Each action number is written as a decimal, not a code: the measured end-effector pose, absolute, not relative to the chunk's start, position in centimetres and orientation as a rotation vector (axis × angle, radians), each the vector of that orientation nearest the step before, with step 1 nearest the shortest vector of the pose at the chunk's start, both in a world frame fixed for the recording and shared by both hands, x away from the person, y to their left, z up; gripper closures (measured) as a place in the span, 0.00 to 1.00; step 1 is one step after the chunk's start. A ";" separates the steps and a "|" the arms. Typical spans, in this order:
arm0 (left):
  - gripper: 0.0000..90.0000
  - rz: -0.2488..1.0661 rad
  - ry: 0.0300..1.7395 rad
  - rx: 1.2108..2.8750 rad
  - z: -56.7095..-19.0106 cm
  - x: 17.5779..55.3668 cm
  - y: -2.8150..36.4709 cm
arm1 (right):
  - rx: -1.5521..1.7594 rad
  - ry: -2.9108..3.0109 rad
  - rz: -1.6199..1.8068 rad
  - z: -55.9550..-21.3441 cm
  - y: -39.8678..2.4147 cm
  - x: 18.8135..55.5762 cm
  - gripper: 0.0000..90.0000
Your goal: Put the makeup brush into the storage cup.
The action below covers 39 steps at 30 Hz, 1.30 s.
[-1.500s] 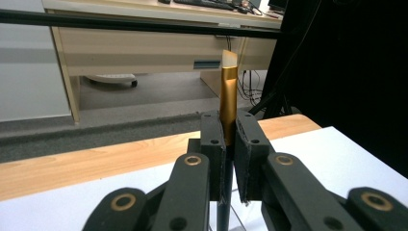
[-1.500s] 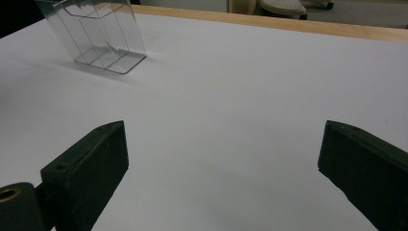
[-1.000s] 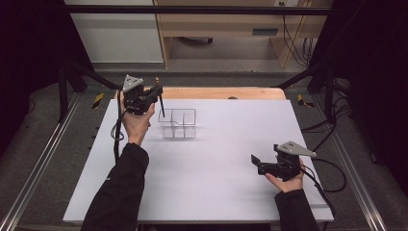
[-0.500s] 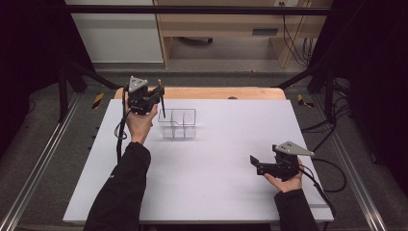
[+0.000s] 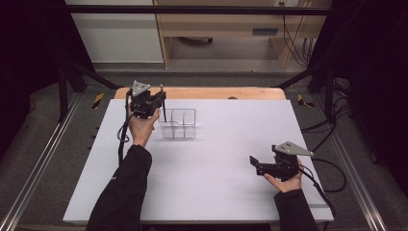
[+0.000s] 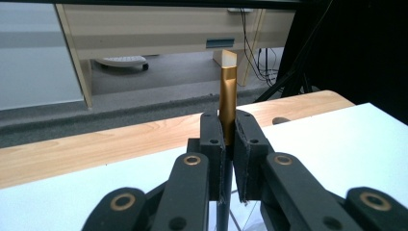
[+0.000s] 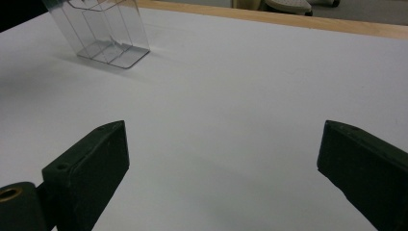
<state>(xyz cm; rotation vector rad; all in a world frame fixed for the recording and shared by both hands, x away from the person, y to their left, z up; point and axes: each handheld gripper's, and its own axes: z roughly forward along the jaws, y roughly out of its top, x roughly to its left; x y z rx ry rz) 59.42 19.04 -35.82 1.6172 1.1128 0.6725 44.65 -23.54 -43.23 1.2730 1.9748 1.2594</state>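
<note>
Beside the clear organizer (image 5: pixel 178 123), left tongs (image 6: pixel 229 144) clamp a brush (image 6: pixel 228 103).

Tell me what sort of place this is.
Probably a lab or workshop recording station: a white table framed by metal rails, dark curtains at the sides, loose cables on the floor, and a wooden workbench behind.
</note>
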 end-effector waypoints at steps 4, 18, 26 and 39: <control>0.92 0.667 1.124 1.619 -36.4 59.4 19.2 | 1.274 1.974 1.260 -43.2 -23.5 44.7 0.05; 0.92 0.647 1.136 1.637 -38.3 58.9 19.4 | 1.276 1.976 1.263 -43.3 -23.4 44.7 0.04; 0.92 0.644 1.147 1.647 -39.1 58.7 19.6 | 1.271 1.985 1.259 -43.4 -23.3 44.7 0.04; 0.92 0.641 1.159 1.663 -40.4 58.5 19.6 | 1.269 1.989 1.257 -43.4 -23.3 44.7 0.05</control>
